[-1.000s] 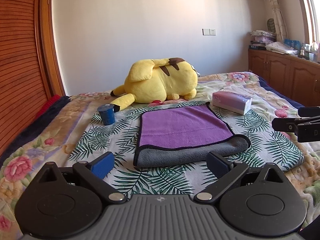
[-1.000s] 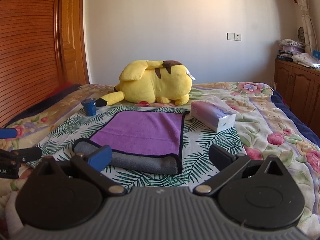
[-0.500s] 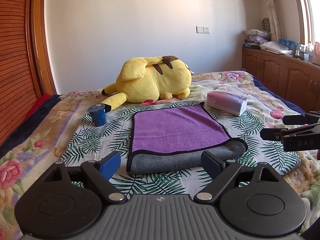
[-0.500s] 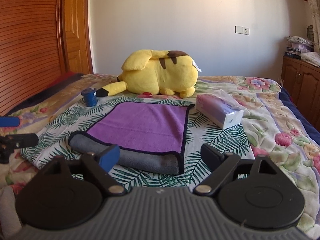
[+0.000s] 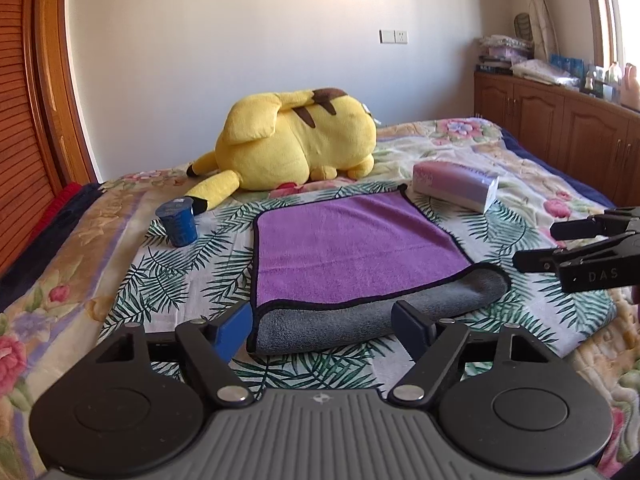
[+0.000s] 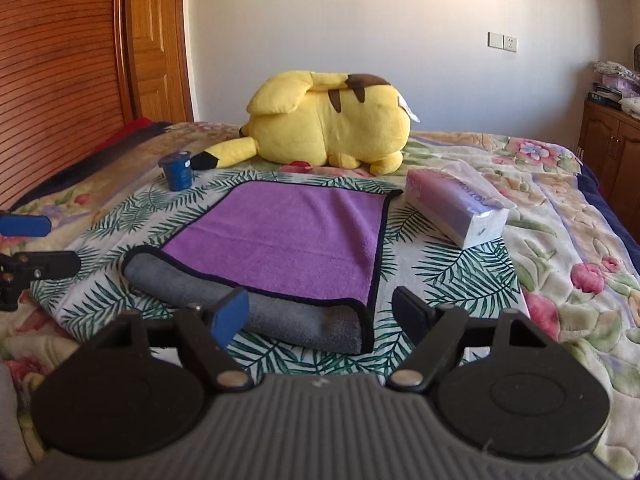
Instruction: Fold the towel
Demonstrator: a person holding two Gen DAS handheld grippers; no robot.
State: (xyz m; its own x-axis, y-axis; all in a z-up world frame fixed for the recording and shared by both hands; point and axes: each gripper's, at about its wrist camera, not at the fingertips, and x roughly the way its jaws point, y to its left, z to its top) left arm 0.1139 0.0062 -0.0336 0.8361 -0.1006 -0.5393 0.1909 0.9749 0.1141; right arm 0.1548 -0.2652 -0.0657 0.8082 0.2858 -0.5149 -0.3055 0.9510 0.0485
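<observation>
A towel (image 5: 352, 248) lies folded on the bed, purple on top with a grey layer showing along its near folded edge (image 5: 360, 320); it also shows in the right wrist view (image 6: 292, 240). My left gripper (image 5: 322, 328) is open and empty, just in front of the towel's near left corner. My right gripper (image 6: 320, 312) is open and empty, just in front of the near right corner. The right gripper's fingers (image 5: 580, 248) show at the right edge of the left wrist view. The left gripper's fingers (image 6: 40, 264) show at the left edge of the right wrist view.
A yellow plush toy (image 5: 296, 148) lies behind the towel. A blue cup (image 5: 178, 224) stands to its left, a tissue pack (image 5: 456, 184) to its right. A palm-leaf cloth (image 5: 180, 276) covers the flowered bedspread. A wooden cabinet (image 5: 560, 128) stands at the right, a wooden door (image 6: 60, 80) at the left.
Both grippers have moved closer to the towel's near edge. Both stay open. The towel has not moved.
</observation>
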